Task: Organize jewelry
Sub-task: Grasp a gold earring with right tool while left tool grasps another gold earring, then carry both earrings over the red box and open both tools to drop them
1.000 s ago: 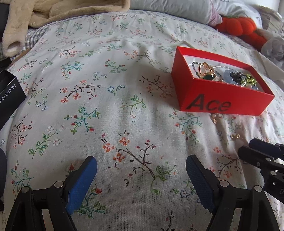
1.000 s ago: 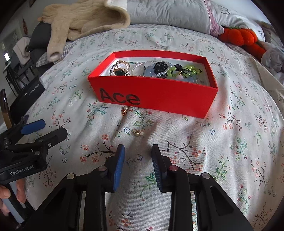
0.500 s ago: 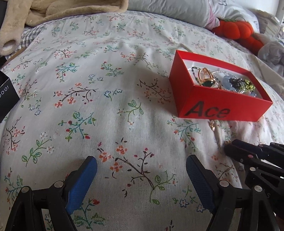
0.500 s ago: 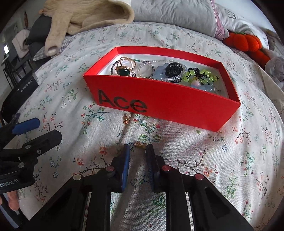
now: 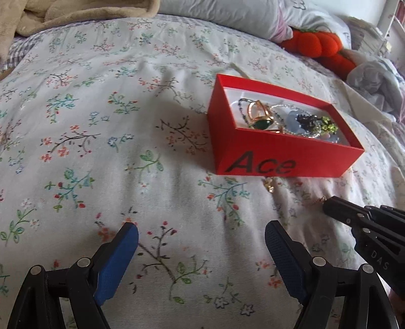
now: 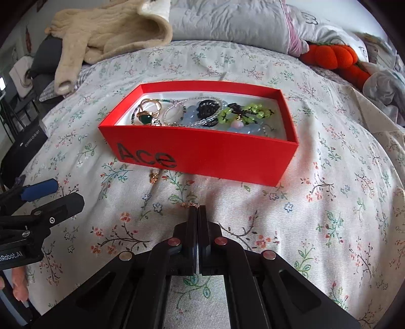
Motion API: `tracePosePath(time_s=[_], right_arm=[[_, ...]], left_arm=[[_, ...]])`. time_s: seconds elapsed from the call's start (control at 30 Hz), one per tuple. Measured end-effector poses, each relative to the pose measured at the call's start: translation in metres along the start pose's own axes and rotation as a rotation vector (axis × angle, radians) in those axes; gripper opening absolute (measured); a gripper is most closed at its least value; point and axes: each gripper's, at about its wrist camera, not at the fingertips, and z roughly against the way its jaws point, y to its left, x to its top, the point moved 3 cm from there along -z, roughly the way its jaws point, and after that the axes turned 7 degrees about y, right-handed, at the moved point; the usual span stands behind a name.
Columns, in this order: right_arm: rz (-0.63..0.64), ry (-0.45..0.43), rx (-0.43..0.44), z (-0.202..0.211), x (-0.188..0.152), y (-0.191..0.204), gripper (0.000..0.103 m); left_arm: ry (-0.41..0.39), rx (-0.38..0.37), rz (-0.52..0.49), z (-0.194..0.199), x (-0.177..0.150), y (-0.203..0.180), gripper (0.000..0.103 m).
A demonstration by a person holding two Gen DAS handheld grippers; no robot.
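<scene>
The right gripper (image 6: 197, 208) is closed, its two pads pressed flat together, and it pinches the end of a small gold piece (image 6: 190, 204) – an earring or a fine chain, too small to tell which – that lies on the floral bedspread (image 6: 329, 215) at its fingertips. In the left wrist view the same gold piece (image 5: 317, 201) shows at the black tip of that gripper (image 5: 326, 202).

The left gripper (image 5: 201, 249) is open, its blue pads (image 5: 119, 255) well apart over bare bedspread, with nothing between them. It sits to the left of the right gripper, apart from it.

Just beyond the pinched piece stands the red box (image 6: 202, 154) marked "Ace", open at the top. Inside it lie a gold ring with a green stone (image 6: 145, 115), a clear beaded bracelet (image 6: 177, 111), pale blue beads (image 6: 189, 117), a black beaded piece (image 6: 207, 108) and a green beaded piece (image 6: 243, 110) – all heaped close together. A second small gold piece (image 6: 154, 176) rests on the bedspread just in front of the box, below the lettering.

At the head of the bed lie a cream knitted garment (image 6: 108, 33), a grey pillow (image 6: 227, 22) and an orange plush toy (image 6: 331, 57).
</scene>
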Motion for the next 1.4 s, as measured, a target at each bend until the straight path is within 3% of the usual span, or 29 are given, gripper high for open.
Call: tracePosePath(time_s=[0.13, 0.2, 0.4, 0.57, 0.73, 0.9, 1.4], right_arm=[[-0.043, -0.009, -0.004, 0.008, -0.005, -0.023, 0.000], [-0.065, -0.012, 0.008, 0.011, -0.008, -0.034, 0.000], [-0.100, -0.020, 0.039, 0.015, -0.018, -0.053, 0.000], [-0.110, -0.017, 0.064, 0.011, -0.020, -0.057, 0.000], [-0.116, -0.023, 0.088, 0.010, -0.019, -0.059, 0.000], [-0.117, -0.026, 0.098, 0.011, -0.019, -0.060, 0.000], [-0.136, -0.063, 0.115, 0.033, -0.002, -0.072, 0.000]], left_arm=[[0.010, -0.070, -0.062, -0.008, 0.006, -0.023, 0.067], [0.033, -0.104, -0.090, -0.016, 0.008, -0.033, 0.047], [0.070, -0.140, -0.116, -0.039, 0.016, -0.049, 0.028], [0.073, -0.116, -0.090, -0.050, 0.025, -0.051, 0.017], [0.073, -0.089, -0.081, -0.055, 0.030, -0.054, 0.012], [0.062, -0.016, -0.124, -0.054, 0.029, -0.060, 0.002], [0.046, -0.041, -0.099, -0.029, 0.033, -0.056, 0.001]])
